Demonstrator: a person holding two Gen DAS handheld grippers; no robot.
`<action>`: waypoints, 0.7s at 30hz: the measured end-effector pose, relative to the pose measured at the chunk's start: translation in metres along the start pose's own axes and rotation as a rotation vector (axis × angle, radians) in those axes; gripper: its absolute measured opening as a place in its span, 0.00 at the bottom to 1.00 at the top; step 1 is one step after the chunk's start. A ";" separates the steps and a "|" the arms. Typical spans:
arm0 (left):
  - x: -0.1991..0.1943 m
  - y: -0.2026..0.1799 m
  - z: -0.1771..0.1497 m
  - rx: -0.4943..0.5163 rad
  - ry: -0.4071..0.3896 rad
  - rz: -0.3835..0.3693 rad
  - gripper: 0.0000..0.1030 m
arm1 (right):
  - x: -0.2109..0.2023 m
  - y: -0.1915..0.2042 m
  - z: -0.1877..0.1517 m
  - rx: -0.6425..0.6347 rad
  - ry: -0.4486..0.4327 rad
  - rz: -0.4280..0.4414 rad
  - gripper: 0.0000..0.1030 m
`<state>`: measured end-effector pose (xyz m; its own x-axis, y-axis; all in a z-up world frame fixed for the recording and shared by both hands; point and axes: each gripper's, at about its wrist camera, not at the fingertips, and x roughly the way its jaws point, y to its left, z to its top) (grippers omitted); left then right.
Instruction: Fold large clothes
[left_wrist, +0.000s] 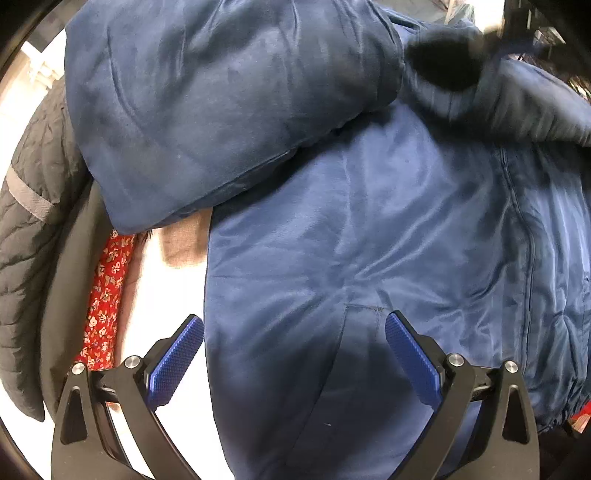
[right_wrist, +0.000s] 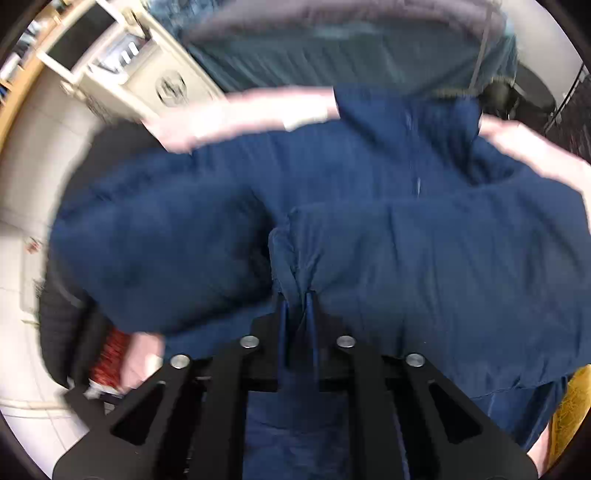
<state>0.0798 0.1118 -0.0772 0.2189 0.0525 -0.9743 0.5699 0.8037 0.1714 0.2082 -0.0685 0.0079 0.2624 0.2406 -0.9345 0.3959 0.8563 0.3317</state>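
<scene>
While left tool (left_wrist: 294, 328) gapes over blue jacket (left_wrist: 369, 221) | right tool (right_wrist: 297, 295) pinches its fabric | left view alone: red floral cloth (left_wrist: 107, 291)

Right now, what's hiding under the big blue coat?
Poking out from under the blue coat are a red flowery cloth, a brown cloth and the white table. The coat hides everything else beneath.

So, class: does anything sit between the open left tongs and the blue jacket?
Nothing visible does. The left tongs hang open right over the blue jacket, whose fabric fills the gap between the blue pads.
</scene>
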 end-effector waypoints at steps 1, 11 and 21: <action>0.003 0.004 0.000 0.002 0.000 0.000 0.94 | 0.018 -0.003 -0.004 0.004 0.060 -0.016 0.49; -0.022 -0.026 0.049 0.073 -0.091 -0.014 0.94 | -0.046 -0.038 -0.026 0.027 -0.124 0.021 0.62; -0.069 -0.115 0.131 0.256 -0.286 -0.089 0.91 | -0.089 -0.173 -0.027 0.209 -0.242 -0.303 0.67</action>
<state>0.1025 -0.0618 -0.0103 0.3507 -0.2068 -0.9134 0.7680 0.6217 0.1541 0.0923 -0.2260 0.0302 0.2956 -0.1420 -0.9447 0.6495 0.7550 0.0897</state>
